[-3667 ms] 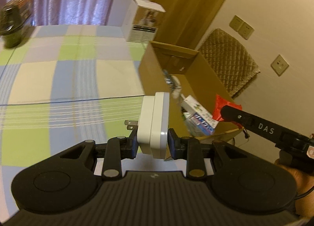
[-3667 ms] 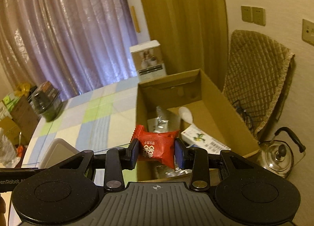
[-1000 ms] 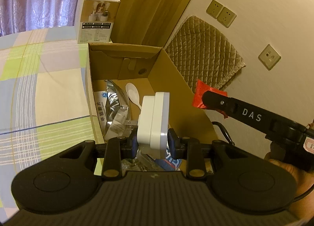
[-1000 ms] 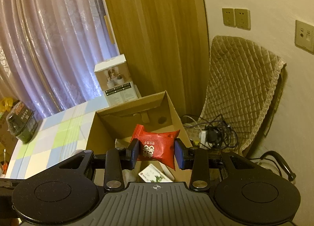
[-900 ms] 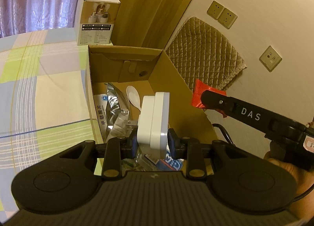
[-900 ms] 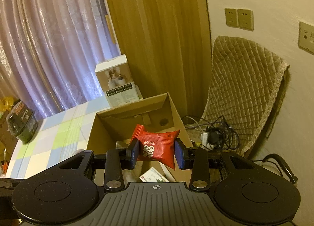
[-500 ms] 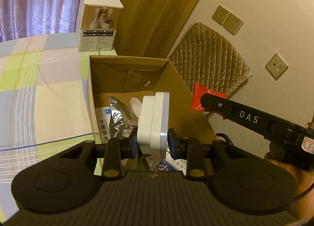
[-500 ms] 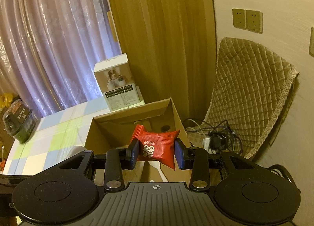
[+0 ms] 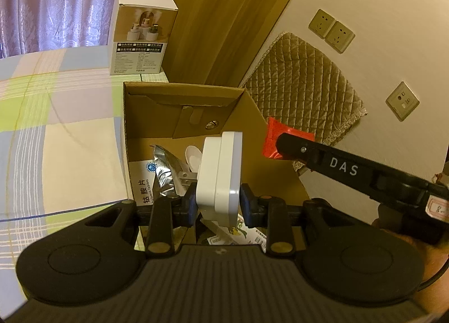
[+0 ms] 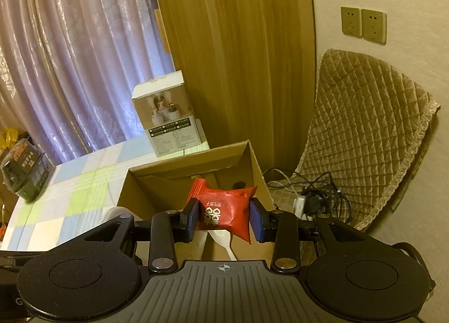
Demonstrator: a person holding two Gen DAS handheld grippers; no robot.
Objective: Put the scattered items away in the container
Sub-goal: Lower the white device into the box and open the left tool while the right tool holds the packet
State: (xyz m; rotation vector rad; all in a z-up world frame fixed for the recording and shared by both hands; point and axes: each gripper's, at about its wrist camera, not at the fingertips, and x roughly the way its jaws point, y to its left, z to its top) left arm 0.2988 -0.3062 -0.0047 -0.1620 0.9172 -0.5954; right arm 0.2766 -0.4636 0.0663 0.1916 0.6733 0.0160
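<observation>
The left claw (image 9: 216, 205) is clamped on a white plug adapter (image 9: 220, 175) above the open cardboard box (image 9: 140, 132) — rigid, held by its flat sides. The right claw (image 10: 223, 217) pinches a red snack packet (image 10: 224, 212) — light, crinkly, probably crushable.

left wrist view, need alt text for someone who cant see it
The left claw grips a white plug adapter above an open cardboard box holding a foil pouch and white spoon. At right, the right claw holds a red packet.
</observation>
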